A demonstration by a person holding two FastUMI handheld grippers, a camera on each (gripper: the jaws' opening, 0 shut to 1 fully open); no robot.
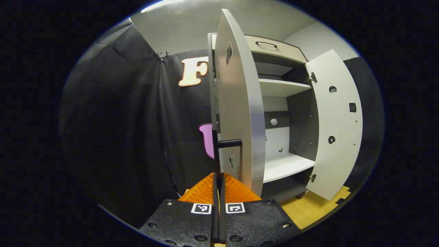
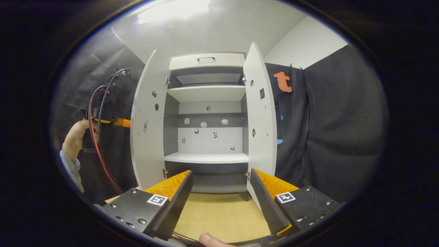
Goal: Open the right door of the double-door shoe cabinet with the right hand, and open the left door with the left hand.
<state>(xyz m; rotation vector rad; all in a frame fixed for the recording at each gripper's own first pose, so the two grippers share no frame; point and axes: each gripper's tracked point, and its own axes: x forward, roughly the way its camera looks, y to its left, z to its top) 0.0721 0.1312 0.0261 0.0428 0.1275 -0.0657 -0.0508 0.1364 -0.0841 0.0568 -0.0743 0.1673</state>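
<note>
The white shoe cabinet [image 2: 205, 93] stands with both doors swung out. Its left door [image 1: 240, 103] is edge-on just ahead in the left gripper view. My left gripper [image 1: 218, 181] is shut on that door's thin black handle [image 1: 215, 151], which runs upright between the fingers. In the right gripper view the left gripper [image 2: 124, 122] sits at the outer face of the left door [image 2: 147, 130], held by a hand [image 2: 73, 137]. The right door [image 2: 260, 120] stands wide. My right gripper [image 2: 219, 192] is open, apart from the cabinet and facing its shelves.
Two white shelves [image 2: 205, 157] and a dark back panel show inside. A drawer with a handle [image 2: 205, 61] tops the cabinet. Pale wooden floor [image 2: 219, 212] lies in front. Black cloth walls hang close on both sides, and red and black cables [image 2: 99, 151] trail from the left gripper.
</note>
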